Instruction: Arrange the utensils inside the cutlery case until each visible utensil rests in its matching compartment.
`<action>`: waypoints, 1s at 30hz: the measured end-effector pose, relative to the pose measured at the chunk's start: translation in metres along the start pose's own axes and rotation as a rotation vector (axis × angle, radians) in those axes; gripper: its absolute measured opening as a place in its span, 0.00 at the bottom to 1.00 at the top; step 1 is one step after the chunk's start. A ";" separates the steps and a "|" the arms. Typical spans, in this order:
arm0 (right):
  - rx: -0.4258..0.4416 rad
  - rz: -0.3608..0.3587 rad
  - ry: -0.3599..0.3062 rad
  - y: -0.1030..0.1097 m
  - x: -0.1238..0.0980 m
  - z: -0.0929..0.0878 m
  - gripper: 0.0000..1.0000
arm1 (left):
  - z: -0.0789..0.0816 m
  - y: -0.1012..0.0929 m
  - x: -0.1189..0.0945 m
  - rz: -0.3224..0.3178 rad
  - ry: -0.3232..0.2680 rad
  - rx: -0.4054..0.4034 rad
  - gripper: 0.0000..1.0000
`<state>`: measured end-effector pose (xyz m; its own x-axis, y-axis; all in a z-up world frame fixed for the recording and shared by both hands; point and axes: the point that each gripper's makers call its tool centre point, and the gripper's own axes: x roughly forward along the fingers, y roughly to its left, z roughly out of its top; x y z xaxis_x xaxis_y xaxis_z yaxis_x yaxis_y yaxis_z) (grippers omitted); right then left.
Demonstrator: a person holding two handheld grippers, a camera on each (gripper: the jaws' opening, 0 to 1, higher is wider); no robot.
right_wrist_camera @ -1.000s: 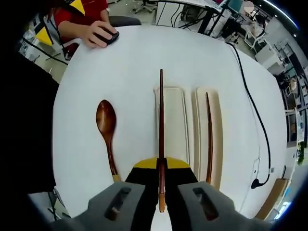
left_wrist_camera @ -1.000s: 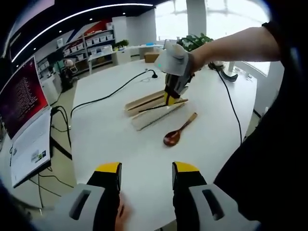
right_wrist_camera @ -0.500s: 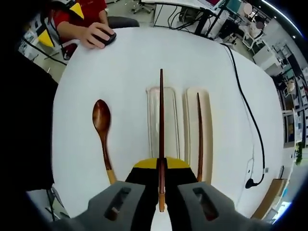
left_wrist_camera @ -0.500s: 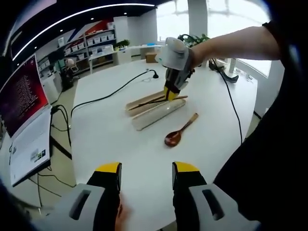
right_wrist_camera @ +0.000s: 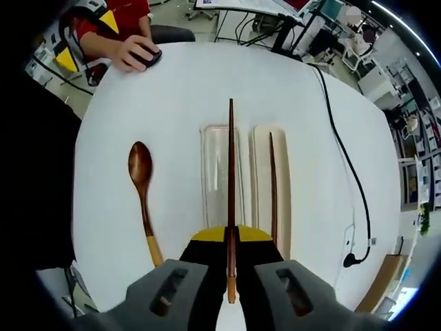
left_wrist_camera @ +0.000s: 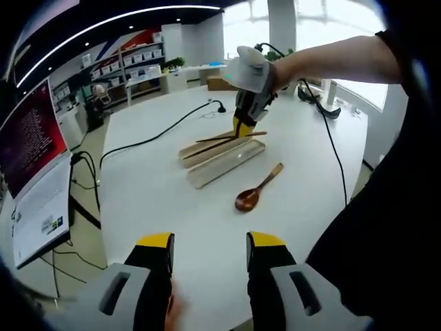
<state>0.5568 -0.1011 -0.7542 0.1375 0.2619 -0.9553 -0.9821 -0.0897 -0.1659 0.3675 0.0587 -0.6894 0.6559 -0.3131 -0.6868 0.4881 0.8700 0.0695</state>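
A chopstick point(right_wrist_camera: 231, 186) is pinched by the right gripper point(right_wrist_camera: 231, 241) and held above the cutlery case point(right_wrist_camera: 213, 179). A second chopstick point(right_wrist_camera: 273, 189) is seen lying in the case, at 3 o'clock from the first. The spoon point(right_wrist_camera: 142, 189) is lying on the white table point(right_wrist_camera: 172, 89), at 9 o'clock from the case. The left gripper point(left_wrist_camera: 207, 252) is spread open, with nothing held

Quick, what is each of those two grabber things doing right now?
Left gripper: open, its fingers holding nothing.
Right gripper: shut on a chopstick, held above the cutlery case.
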 end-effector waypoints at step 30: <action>0.001 -0.029 -0.004 -0.023 -0.007 -0.001 0.00 | 0.001 0.005 0.003 -0.017 0.010 0.010 0.43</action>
<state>0.5785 -0.1015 -0.7434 0.1651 0.2685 -0.9490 -0.9779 -0.0807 -0.1929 0.3732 0.0619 -0.6904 0.6419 -0.3244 -0.6949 0.5053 0.8605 0.0651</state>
